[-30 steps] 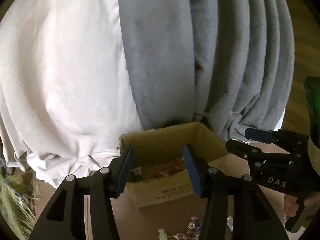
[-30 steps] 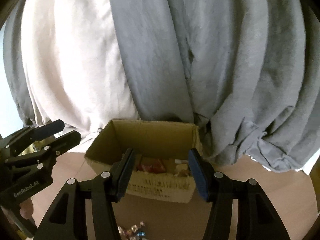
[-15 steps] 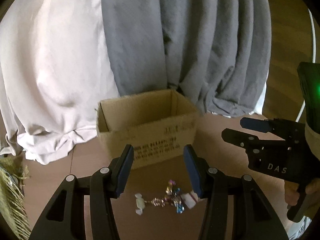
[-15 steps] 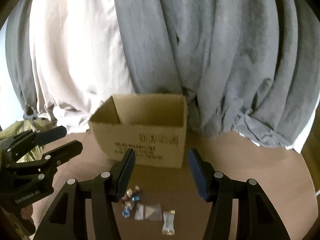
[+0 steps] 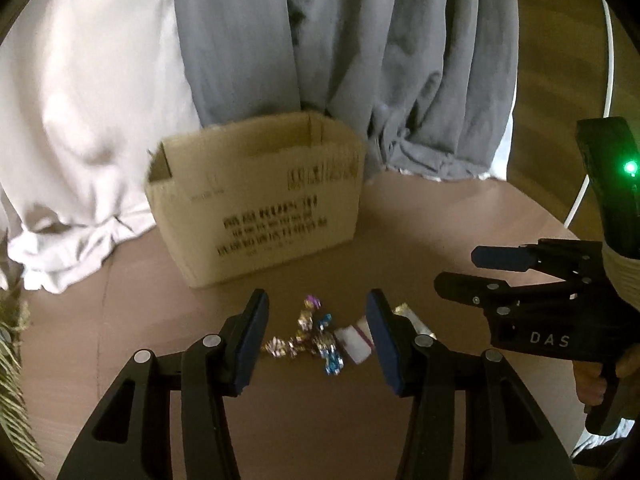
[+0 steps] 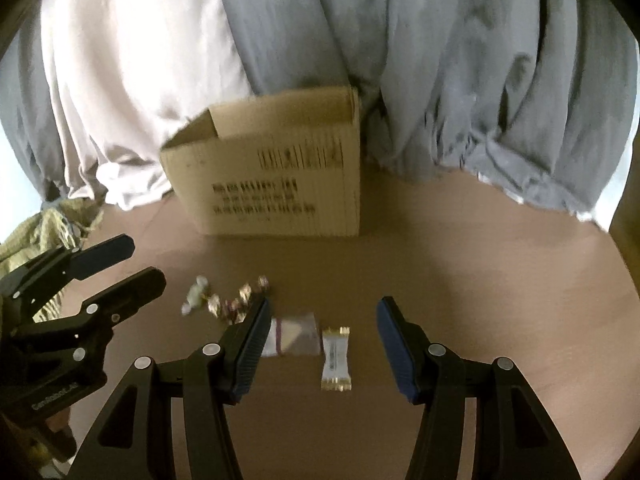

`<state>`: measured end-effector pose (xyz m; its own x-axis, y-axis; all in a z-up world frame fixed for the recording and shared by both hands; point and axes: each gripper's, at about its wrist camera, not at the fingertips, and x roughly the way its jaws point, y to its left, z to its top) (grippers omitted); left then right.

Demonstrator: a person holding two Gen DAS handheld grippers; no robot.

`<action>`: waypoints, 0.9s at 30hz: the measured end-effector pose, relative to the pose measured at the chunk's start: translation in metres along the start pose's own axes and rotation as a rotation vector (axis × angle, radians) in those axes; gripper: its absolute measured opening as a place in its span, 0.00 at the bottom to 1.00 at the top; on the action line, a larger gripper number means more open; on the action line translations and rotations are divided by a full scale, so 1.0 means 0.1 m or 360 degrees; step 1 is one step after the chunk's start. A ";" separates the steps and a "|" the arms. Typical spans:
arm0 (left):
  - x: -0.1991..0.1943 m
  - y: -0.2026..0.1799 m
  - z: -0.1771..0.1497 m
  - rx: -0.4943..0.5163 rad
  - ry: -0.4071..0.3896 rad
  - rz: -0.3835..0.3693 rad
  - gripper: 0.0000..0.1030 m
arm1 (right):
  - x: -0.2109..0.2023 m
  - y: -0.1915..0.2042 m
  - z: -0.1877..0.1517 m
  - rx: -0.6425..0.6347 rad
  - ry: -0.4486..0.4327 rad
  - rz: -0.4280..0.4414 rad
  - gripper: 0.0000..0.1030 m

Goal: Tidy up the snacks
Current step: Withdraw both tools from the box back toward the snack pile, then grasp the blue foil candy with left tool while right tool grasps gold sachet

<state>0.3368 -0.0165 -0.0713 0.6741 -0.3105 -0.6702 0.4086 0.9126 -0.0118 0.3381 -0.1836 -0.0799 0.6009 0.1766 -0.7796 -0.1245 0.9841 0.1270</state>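
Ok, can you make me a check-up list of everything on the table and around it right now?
Surface: brown table, bare around the snacks.
Job's things: open cardboard box at the back, standing upright; foil-wrapped candies in a loose cluster in front of it; clear flat packet; white wrapped bar beside the packet.
Clutter: yellow-green fringed cloth at the table's left edge.
Grippers: left claw open above the candies, holding nothing; right claw open above the packet and bar, holding nothing.
Cables: white cable at far right.
Surroundings: white curtain and grey curtain hanging behind the box.
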 end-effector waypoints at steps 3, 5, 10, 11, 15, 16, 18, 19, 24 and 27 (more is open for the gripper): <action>0.17 0.02 -0.07 -0.0042 0.0101 -0.0063 0.43 | 0.10 -0.05 -0.09 0.0038 0.0071 0.0006 0.54; 0.29 0.03 -0.11 -0.0068 0.0164 -0.0097 0.42 | 0.20 -0.08 -0.16 0.0063 0.0126 0.0000 0.54; 0.51 0.05 -0.19 -0.0084 0.0260 -0.0142 0.34 | 0.39 -0.12 -0.26 0.0098 0.0218 0.0006 0.52; 0.55 0.05 -0.20 -0.0084 0.0272 -0.0147 0.32 | 0.40 -0.13 -0.27 0.0102 0.0227 0.0005 0.51; 0.70 0.04 -0.20 -0.0087 0.0320 -0.0174 0.26 | 0.52 -0.15 -0.32 0.0126 0.0281 0.0012 0.48; 0.74 0.04 -0.20 -0.0090 0.0331 -0.0188 0.24 | 0.53 -0.16 -0.33 0.0127 0.0288 0.0017 0.45; 0.80 0.05 -0.21 -0.0097 0.0356 -0.0203 0.23 | 0.57 -0.17 -0.34 0.0131 0.0305 0.0025 0.41; 0.83 0.05 -0.21 -0.0102 0.0366 -0.0207 0.23 | 0.59 -0.18 -0.34 0.0136 0.0311 0.0031 0.41; 0.96 0.04 -0.22 -0.0110 0.0408 -0.0185 0.22 | 0.67 -0.21 -0.37 0.0161 0.0334 0.0037 0.41; 1.02 0.04 -0.22 -0.0105 0.0424 -0.0154 0.22 | 0.70 -0.21 -0.37 0.0161 0.0344 0.0046 0.37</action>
<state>0.3933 -0.0384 -0.1562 0.4451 -0.3242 -0.8347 0.4165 0.9001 -0.1275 0.3538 -0.1929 -0.1600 0.4137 0.2068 -0.8866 -0.0528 0.9777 0.2034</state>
